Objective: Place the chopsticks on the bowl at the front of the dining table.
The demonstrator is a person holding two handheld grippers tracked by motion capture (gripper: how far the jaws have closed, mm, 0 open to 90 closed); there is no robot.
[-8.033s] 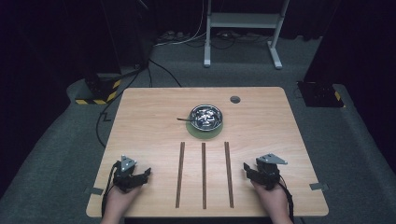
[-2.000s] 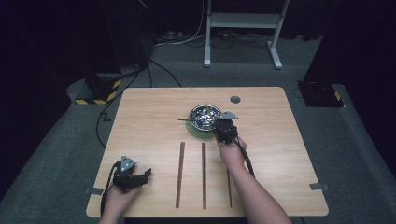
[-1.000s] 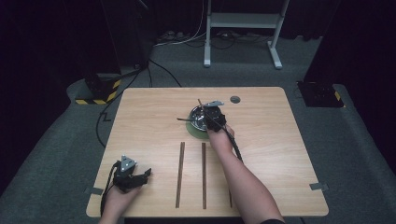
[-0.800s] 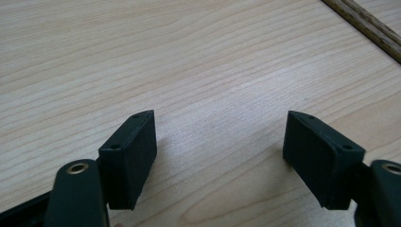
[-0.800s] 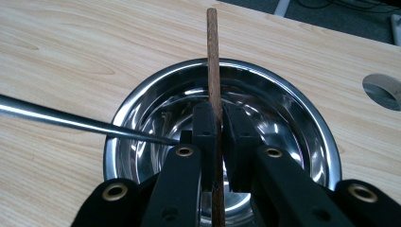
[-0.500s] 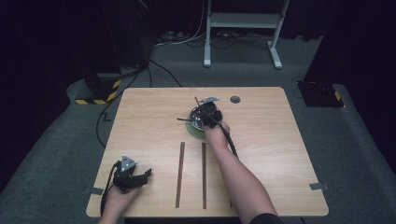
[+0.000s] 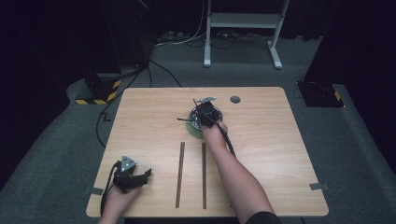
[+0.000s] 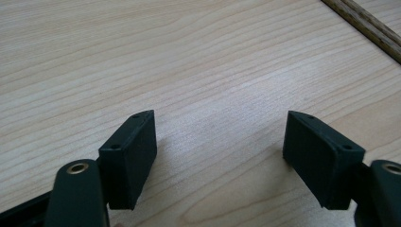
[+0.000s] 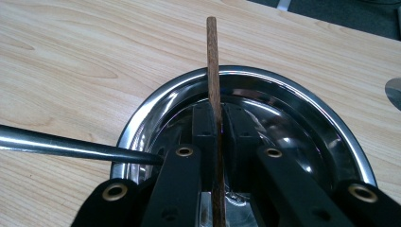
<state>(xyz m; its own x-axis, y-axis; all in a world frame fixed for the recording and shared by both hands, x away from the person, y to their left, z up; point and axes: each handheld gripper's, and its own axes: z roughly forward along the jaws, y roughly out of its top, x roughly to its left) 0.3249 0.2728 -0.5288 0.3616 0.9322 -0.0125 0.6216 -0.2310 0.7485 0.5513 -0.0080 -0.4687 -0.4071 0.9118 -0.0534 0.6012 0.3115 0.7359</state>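
Right gripper [image 7: 206,113]: held at the far middle of the counter [image 7: 280,154], over the steel bowl [image 9: 302,101]. The right forearm reaches diagonally up from the near edge, nearly straight, hand wrapped around the gripper body, cable trailing back along the arm. Fingers [image 9: 202,125] drawn together and clamped on a thin wooden stick [image 9: 213,80]. In the right gripper view the stick runs lengthwise between the two pads and juts out past their tips, above the bowl's far rim; in the high view it slants up and away from the gripper.

Steel bowl: round, shiny, resting on a green mat [image 7: 192,132]. A dark metal handle [image 9: 66,145] lies across its left rim, its end pointing into the bowl.

Left gripper [image 7: 133,177]: parked at the near left corner of the counter, hand low behind it, grey plate on top. Fingers [image 8: 135,151] spread wide apart, nothing between them, bare wood beneath.

Two wooden sticks [image 7: 180,172]: laid parallel on the counter near the front, between the hands, well apart from the bowl.
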